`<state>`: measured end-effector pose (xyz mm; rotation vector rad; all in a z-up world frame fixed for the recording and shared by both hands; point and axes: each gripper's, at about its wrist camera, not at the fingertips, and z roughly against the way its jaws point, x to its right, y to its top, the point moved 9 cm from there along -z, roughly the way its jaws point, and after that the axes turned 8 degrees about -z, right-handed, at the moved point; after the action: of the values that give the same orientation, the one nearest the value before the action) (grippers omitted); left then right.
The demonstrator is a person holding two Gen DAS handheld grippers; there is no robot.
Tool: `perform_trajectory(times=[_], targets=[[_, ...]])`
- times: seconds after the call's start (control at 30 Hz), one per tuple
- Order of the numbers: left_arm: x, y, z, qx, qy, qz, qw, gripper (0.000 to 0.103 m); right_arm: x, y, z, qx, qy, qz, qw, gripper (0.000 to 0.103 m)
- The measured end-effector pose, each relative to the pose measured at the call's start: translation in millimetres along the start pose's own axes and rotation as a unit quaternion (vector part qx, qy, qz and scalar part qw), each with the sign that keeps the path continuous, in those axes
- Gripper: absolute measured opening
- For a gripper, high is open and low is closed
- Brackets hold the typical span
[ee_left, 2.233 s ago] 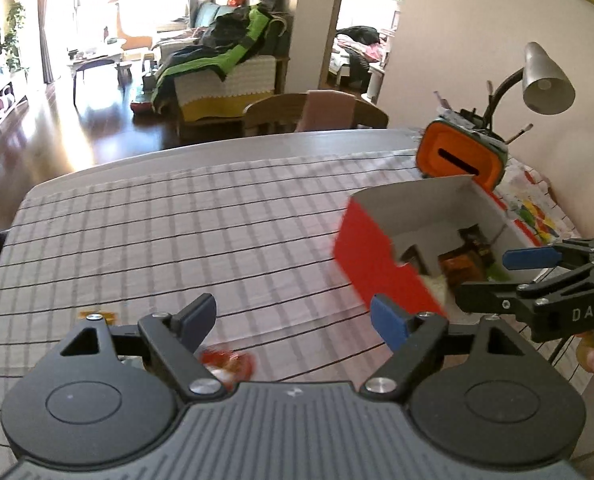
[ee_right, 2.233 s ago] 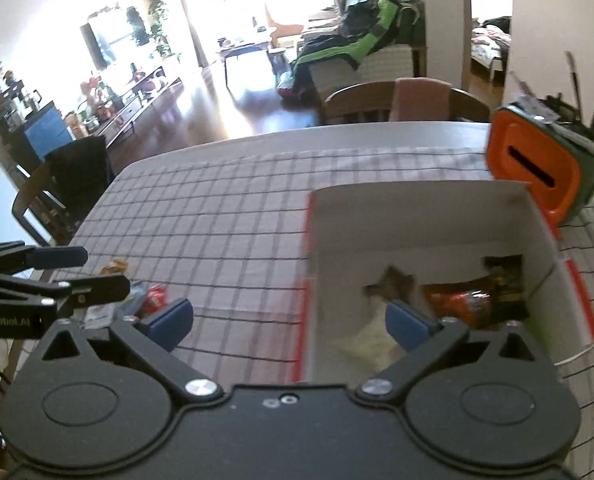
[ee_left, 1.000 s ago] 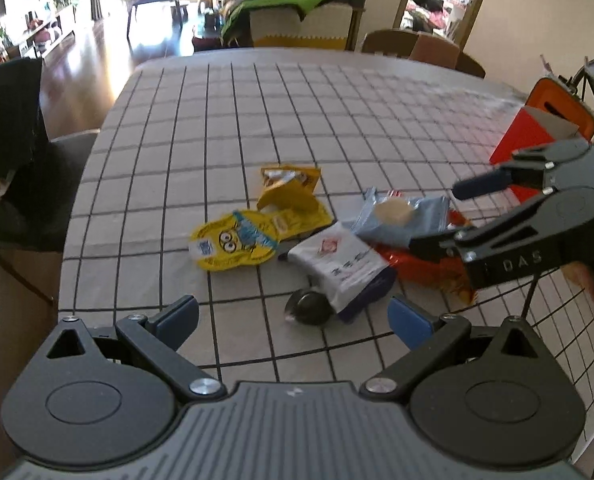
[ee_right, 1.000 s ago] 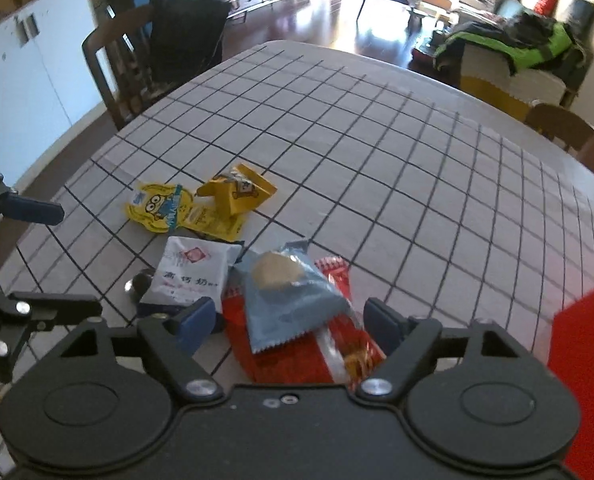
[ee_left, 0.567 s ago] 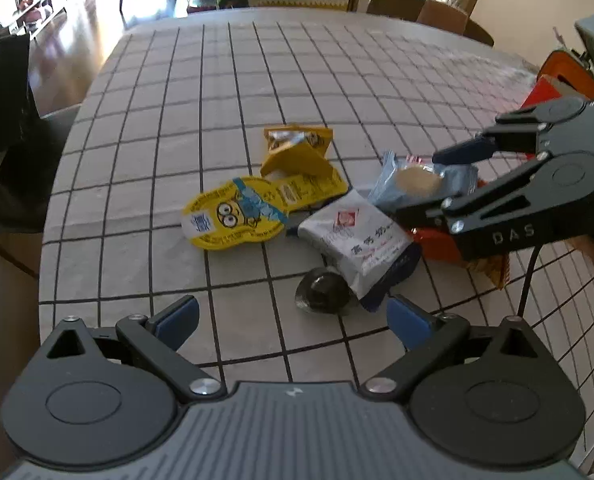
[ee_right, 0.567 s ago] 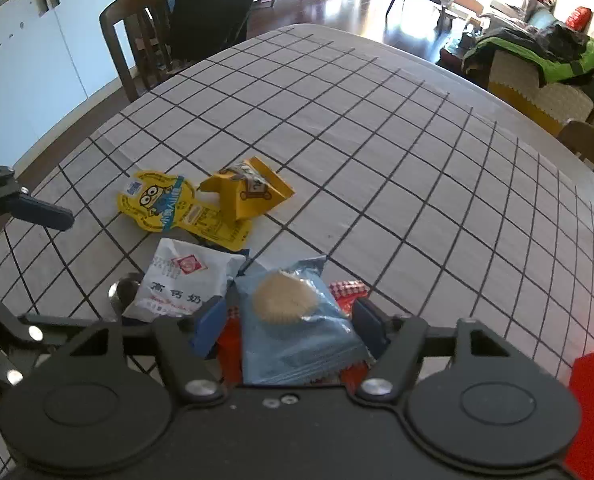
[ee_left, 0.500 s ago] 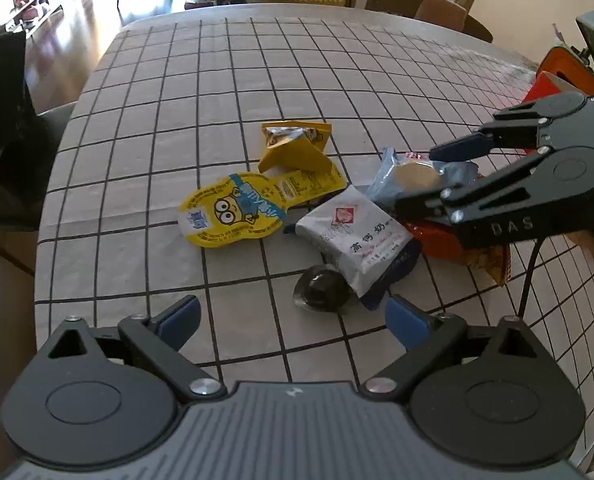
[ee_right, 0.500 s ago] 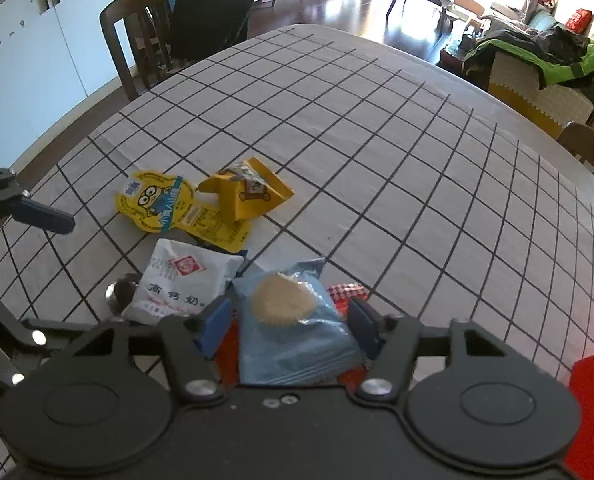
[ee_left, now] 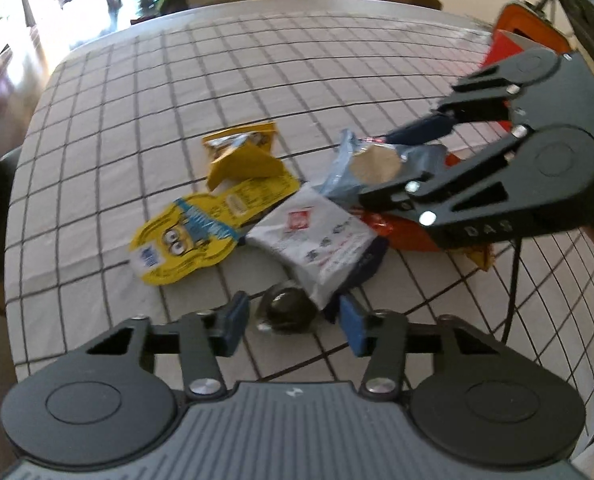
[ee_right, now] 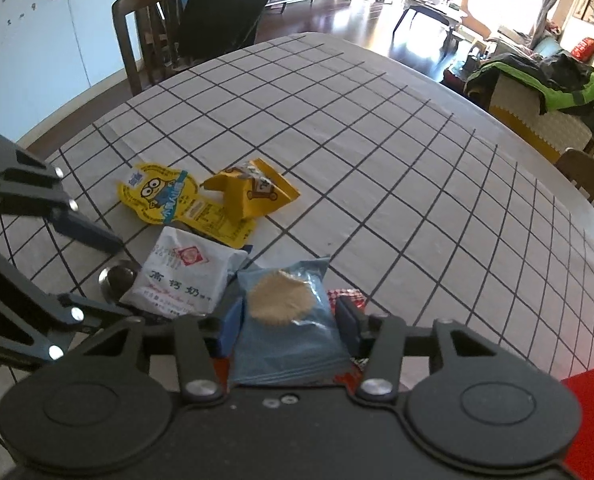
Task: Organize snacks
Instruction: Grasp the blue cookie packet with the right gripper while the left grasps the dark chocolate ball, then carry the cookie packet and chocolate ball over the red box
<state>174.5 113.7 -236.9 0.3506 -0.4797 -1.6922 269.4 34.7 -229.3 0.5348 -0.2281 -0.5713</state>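
Observation:
A heap of snacks lies on the checked tablecloth (ee_left: 137,92). My left gripper (ee_left: 293,324) is low over a dark round wrapped candy (ee_left: 287,310). Its jaws are closing with the candy between them and small gaps still show at both pads. A corner of the white packet with a red logo (ee_left: 313,236) also reaches in there. My right gripper (ee_right: 289,326) is closing, its pads against both sides of a blue biscuit packet (ee_right: 285,320). That packet lies on a red packet (ee_right: 347,296). A yellow cartoon packet (ee_right: 157,196) and a yellow folded pouch (ee_right: 253,192) lie behind.
The red box (ee_left: 505,44) and an orange holder (ee_left: 529,24) stand at the table's far right. A wooden chair with a dark cloth (ee_right: 201,20) stands at the table edge. Bare tablecloth stretches beyond the heap.
Both grippers have sunk toward the heap and narrowed their jaws. The left now brackets the dark candy. The right has closed in on the blue biscuit packet.

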Motion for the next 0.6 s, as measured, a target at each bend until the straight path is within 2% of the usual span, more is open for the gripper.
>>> perform_trajectory(times=[0.07, 0.13, 0.17, 0.53, 0.57, 0.6], targets=[[4, 2, -1, 0.001, 0.006, -0.016, 0.9998, 0.038, 1, -1, 2, 0.003, -0.003, -0.006, 1.000, 0.049], [6, 2, -1, 0.002, 0.002, -0.016, 0.9999, 0.029, 3, -2, 4, 0.006, -0.006, -0.013, 1.000, 0.047], [6, 1, -1, 0.003, -0.003, -0.012, 0.9999, 0.028, 3, -2, 6, 0.008, -0.005, -0.019, 1.000, 0.046], [-7, -21, 13, 0.010, -0.001, 0.049, 0.9987, 0.026, 4, -8, 27, 0.029, 0.004, -0.069, 0.997, 0.034], [-8, -23, 15, 0.011, -0.001, 0.054, 0.9985, 0.026, 5, -9, 30, 0.030, 0.004, -0.074, 0.997, 0.032], [-8, -26, 17, 0.011, -0.002, 0.059, 0.9982, 0.026, 4, -10, 31, 0.032, 0.004, -0.078, 0.996, 0.023]])
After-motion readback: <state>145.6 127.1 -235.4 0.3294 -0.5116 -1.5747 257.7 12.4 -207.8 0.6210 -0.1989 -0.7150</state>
